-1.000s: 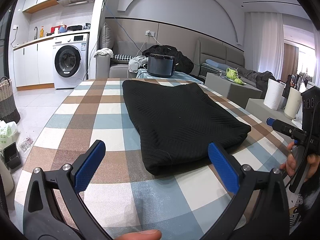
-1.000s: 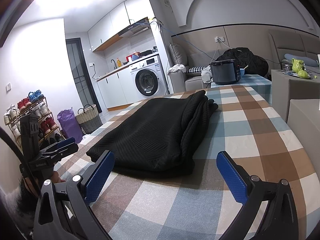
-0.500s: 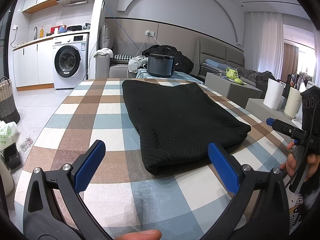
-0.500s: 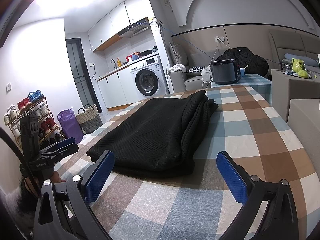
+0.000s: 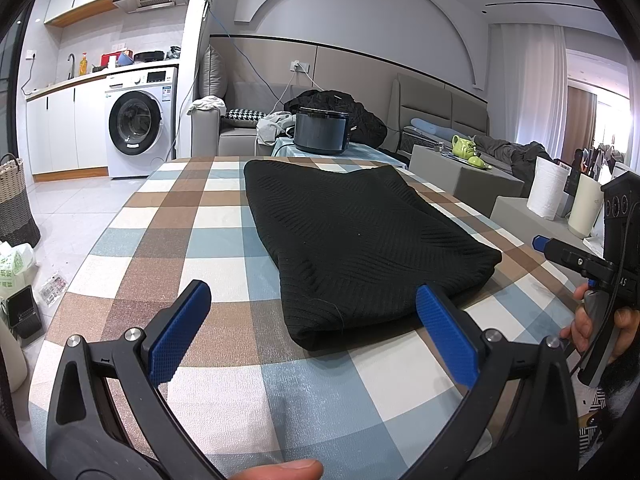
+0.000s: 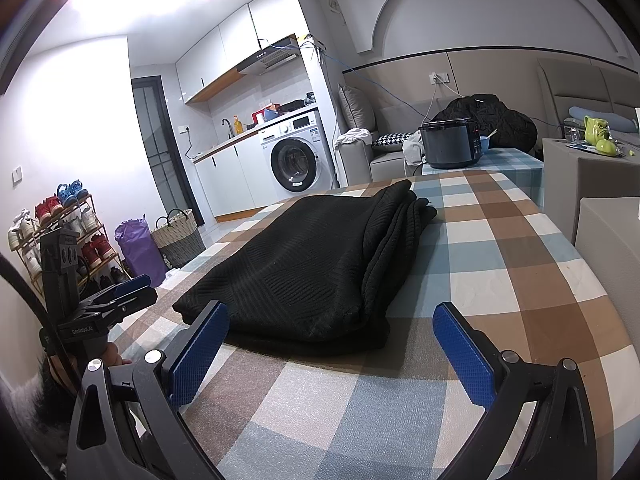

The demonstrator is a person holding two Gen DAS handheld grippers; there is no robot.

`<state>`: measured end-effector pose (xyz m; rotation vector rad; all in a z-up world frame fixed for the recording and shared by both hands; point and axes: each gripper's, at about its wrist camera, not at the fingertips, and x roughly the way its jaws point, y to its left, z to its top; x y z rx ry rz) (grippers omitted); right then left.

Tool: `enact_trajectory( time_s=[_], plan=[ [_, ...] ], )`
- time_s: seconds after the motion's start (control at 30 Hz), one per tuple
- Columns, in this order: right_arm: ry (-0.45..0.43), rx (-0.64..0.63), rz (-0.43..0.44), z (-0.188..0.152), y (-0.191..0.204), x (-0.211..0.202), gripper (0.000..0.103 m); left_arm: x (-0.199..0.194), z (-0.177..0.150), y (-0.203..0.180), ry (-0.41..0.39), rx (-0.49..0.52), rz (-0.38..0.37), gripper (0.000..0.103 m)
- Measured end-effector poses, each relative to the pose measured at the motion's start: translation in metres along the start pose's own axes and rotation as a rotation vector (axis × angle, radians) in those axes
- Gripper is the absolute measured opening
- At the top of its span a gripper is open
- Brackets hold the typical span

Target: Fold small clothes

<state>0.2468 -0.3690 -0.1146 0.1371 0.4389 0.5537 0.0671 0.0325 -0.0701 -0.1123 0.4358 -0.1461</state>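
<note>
The knit point(image 5: 360, 240) lay lengthwise down the middle of the table point(image 5: 168, 248), already folded into a long, thick pad, its near end just beyond both grippers. It looked soft and limp, fairly heavy for its bulk, and likely to sag and slide apart if lifted by one layer only. The ribbed black weave should give the pads good purchase. In the right wrist view the loose edges were stacked along the right side point(image 6: 384, 256), so the safest hold seemed to be the two near corners, pinching every layer together. The left gripper point(image 5: 312, 332) had its jaws spread wide and held nothing; the right gripper point(image 6: 328, 356) was likewise spread and empty. Both hung low over the checked cloth, short of the knit. The blue pads point(image 6: 200, 352) were flat and cross-hatched, the cloth a faintly dimpled plaid of brown, blue and cream.
</note>
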Motion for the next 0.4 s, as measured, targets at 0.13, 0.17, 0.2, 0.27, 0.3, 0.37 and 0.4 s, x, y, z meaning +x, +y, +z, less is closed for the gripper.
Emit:
enact_trajectory(
  time_s=[0.13, 0.17, 0.2, 0.27, 0.3, 0.37, 0.4],
  plan=[
    [0.0, -0.001, 0.0, 0.0, 0.0001, -0.0002, 0.103, 0.0001, -0.0004, 0.0, -0.002, 0.002, -0.001, 0.102],
    [-0.001, -0.001, 0.0, 0.0001, 0.0005, 0.0001, 0.103, 0.0004, -0.0004, 0.0002, -0.001, 0.002, -0.001, 0.102],
    [0.0, -0.001, 0.0, 0.0, 0.0003, 0.0001, 0.103, -0.0001, 0.0, -0.0003, -0.001, 0.001, 0.0, 0.102],
    [0.0, 0.0, -0.001, 0.0, 0.0007, 0.0, 0.103, 0.0002, -0.0005, 0.0002, -0.002, 0.003, -0.001, 0.102],
    [0.0, -0.001, -0.001, 0.0, 0.0005, -0.0004, 0.103, -0.0002, -0.0002, -0.0004, -0.002, 0.004, -0.003, 0.102],
    [0.0, 0.0, -0.001, 0.0001, 0.0008, 0.0001, 0.103, -0.0002, -0.0003, -0.0004, -0.002, 0.005, -0.002, 0.102],
    [0.0, 0.0, 0.0, 0.0, 0.0006, -0.0001, 0.103, -0.0001, -0.0005, -0.0002, -0.002, 0.004, -0.001, 0.102]
  ],
)
